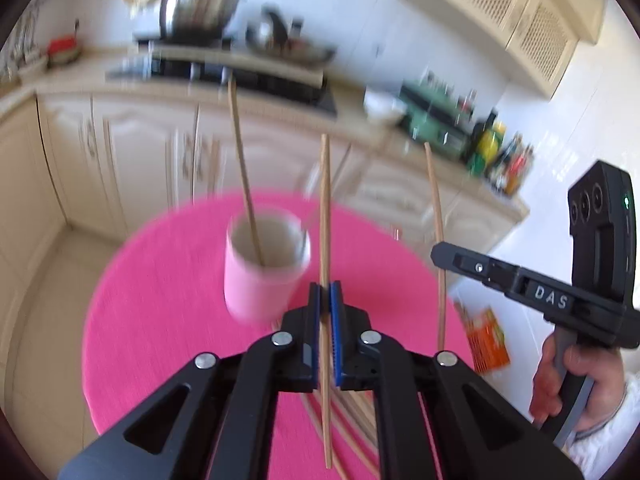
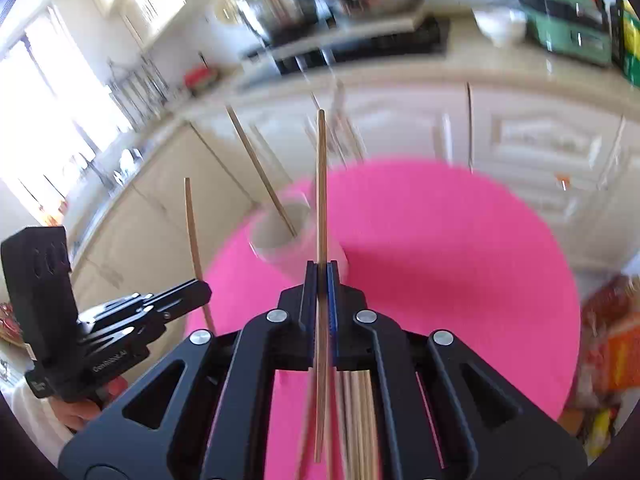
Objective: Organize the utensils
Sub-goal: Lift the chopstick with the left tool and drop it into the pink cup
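My left gripper is shut on a wooden chopstick that stands nearly upright above the round pink table. My right gripper is shut on a second chopstick, also upright. Each view shows the other gripper: the right gripper at the right with its chopstick, the left gripper at the left with its own chopstick. A pink cup stands on the table ahead with one chopstick leaning in it. More chopsticks lie on the table under the grippers.
An orange packet lies at the table's right edge. Beyond the table run cream cabinets and a counter with a black stove, pots, a white bowl and bottles. A hand holds the right gripper.
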`<act>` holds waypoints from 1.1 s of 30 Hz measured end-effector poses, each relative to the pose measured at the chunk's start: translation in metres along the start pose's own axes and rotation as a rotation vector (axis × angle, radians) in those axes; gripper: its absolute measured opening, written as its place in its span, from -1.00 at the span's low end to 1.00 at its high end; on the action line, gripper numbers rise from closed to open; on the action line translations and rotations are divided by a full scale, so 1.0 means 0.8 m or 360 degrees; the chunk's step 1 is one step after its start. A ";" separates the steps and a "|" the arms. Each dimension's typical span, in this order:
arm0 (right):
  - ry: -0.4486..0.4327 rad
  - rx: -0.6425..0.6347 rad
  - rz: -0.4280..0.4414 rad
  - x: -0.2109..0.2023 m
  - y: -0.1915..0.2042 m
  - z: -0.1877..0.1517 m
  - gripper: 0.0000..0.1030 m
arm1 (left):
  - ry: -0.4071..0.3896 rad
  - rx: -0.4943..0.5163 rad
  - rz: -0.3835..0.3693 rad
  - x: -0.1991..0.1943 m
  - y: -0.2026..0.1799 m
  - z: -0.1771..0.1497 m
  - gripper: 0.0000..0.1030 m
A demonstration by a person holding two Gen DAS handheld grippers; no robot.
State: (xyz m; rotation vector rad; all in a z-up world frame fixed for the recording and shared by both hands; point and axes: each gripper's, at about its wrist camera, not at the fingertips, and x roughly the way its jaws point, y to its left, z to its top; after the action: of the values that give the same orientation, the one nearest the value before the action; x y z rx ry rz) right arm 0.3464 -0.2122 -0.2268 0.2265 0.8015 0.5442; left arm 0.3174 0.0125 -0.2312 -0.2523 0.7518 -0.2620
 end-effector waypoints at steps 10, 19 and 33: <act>-0.0408 -0.0098 0.0198 0.027 0.029 0.071 -0.90 | -0.0560 0.0061 0.0077 0.004 0.007 0.099 -0.90; -0.0478 -0.0046 0.0243 0.078 0.019 0.089 -0.90 | -0.0596 0.0094 0.0156 0.057 0.020 0.102 -0.90; -0.0555 -0.0121 0.0196 0.104 0.024 0.084 -0.90 | -0.0499 0.0123 0.0166 0.088 0.037 0.066 -0.90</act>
State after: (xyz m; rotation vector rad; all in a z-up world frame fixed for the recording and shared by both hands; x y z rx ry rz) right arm 0.4353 -0.1504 -0.2250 0.2927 0.4291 0.6291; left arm 0.4076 0.0241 -0.2483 -0.1748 0.4421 -0.1471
